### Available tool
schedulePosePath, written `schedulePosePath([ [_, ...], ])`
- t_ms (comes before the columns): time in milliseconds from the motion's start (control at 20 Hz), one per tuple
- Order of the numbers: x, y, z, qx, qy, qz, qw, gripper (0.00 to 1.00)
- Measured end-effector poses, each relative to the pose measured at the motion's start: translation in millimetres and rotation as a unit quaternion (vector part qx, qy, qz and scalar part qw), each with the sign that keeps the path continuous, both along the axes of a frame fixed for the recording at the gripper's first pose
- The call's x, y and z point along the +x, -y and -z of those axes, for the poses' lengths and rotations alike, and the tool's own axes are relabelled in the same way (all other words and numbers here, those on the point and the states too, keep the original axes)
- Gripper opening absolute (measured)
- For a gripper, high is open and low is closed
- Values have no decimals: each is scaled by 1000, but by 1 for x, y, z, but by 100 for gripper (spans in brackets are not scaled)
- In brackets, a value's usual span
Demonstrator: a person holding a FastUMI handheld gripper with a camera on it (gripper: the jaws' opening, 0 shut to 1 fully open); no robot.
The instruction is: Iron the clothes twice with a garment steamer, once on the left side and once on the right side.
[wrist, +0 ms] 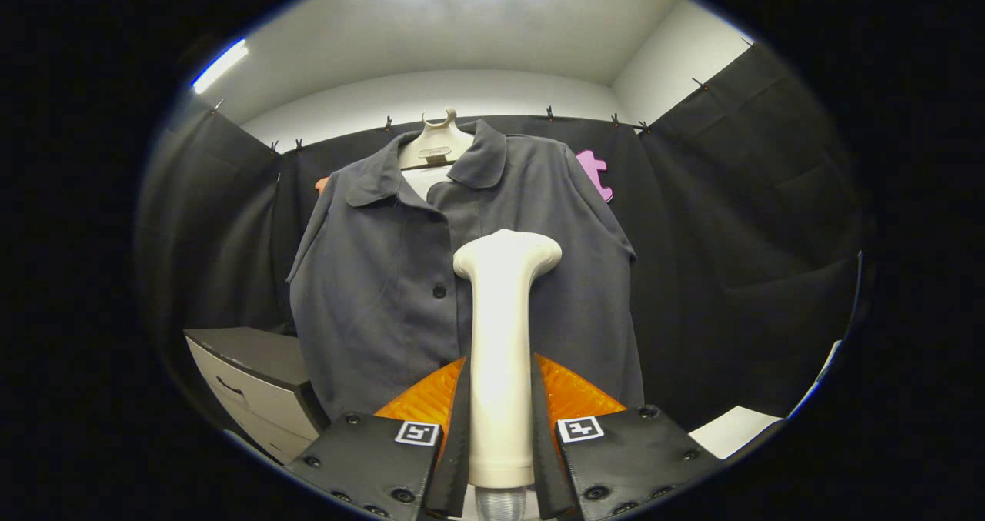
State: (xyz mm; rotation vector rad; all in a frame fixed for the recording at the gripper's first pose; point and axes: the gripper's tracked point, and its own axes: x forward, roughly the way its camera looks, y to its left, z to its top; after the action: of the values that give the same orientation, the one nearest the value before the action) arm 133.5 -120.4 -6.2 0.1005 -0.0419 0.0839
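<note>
We see the gripper [500, 429] clamping the steamer [502, 336] between both fingers, its head against the shirt [385, 275] hanging on the black-draped wall; a cabinet [254, 375] stands below left.

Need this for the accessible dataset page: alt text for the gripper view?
The gripper is shut on the upright handle of a cream plastic garment steamer, whose head points at a dark grey button-up shirt just beyond it. The shirt hangs on a beige hanger against the black cloth wall; a grey drawer cabinet stands beside it.
</note>
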Motion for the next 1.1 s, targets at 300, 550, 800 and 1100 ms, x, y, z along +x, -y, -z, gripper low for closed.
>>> schedulePosePath([
  [300,-19,4,46,-7,-37,0,999,42],
  [550,-39,6,84,-14,-67,-4,998,42],
  [800,-52,12,111,-6,-91,-1,996,42],
  [1100,-65,19,133,-8,-112,1,994,42],
])
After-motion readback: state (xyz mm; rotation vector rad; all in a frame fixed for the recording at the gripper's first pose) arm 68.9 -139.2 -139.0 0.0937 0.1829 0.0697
